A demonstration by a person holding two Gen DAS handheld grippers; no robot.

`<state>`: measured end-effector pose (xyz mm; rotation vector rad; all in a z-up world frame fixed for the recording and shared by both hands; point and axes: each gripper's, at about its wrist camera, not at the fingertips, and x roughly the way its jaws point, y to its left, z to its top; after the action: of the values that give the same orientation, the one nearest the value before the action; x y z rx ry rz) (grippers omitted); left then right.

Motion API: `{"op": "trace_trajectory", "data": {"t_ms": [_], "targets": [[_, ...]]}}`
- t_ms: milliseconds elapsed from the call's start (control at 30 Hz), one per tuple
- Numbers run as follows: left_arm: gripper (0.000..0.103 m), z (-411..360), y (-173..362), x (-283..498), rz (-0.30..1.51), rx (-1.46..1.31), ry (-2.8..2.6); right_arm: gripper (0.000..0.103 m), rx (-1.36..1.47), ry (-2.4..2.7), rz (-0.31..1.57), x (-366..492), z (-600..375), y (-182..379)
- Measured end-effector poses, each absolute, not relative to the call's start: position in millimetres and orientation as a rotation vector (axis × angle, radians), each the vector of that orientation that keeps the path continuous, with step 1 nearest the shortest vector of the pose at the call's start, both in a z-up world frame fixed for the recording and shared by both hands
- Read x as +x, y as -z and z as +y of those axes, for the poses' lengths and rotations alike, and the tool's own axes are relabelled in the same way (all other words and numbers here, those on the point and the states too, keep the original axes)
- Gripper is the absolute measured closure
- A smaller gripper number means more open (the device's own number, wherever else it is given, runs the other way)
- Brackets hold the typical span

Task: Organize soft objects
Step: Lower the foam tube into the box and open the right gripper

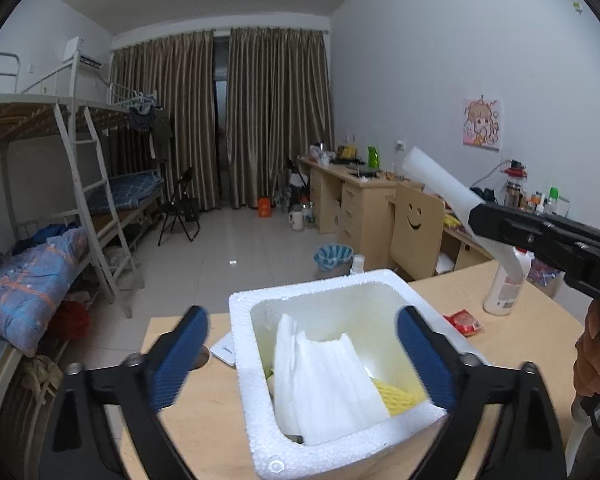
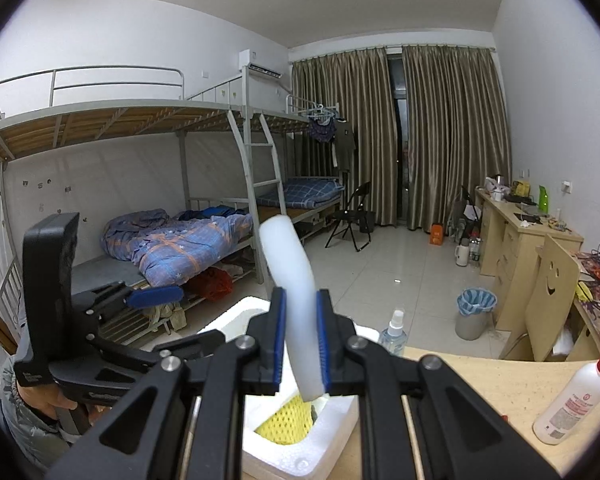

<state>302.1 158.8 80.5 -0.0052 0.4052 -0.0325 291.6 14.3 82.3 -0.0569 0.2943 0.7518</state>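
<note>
Left gripper (image 1: 302, 354) gapes wide, empty, straddling the foam box (image 1: 320, 292); right gripper (image 2: 300, 336) pinches a white foam strip (image 2: 290, 264). A bottle (image 2: 572, 400) stands far right.

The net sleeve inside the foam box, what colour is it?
Yellow net sleeve, clearest in the right wrist view.

Foam box (image 1: 332, 292) half-filled: white sheets (image 1: 324, 384) and yellow netting (image 1: 396, 398) crowd its near side, far end open. Right of it, red packet (image 1: 465, 322) and bottle (image 1: 504, 288) stand on the tabletop (image 1: 516, 344).
</note>
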Motion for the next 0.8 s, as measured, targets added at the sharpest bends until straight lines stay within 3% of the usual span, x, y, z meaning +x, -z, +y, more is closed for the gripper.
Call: {"op": "trace_trajectory", "data": {"t_ms": [800], "targets": [[0.000,198,-69,264,0.282,-0.070,-0.059,0.086,-0.072,-0.814,0.352,298,41,-65]]}}
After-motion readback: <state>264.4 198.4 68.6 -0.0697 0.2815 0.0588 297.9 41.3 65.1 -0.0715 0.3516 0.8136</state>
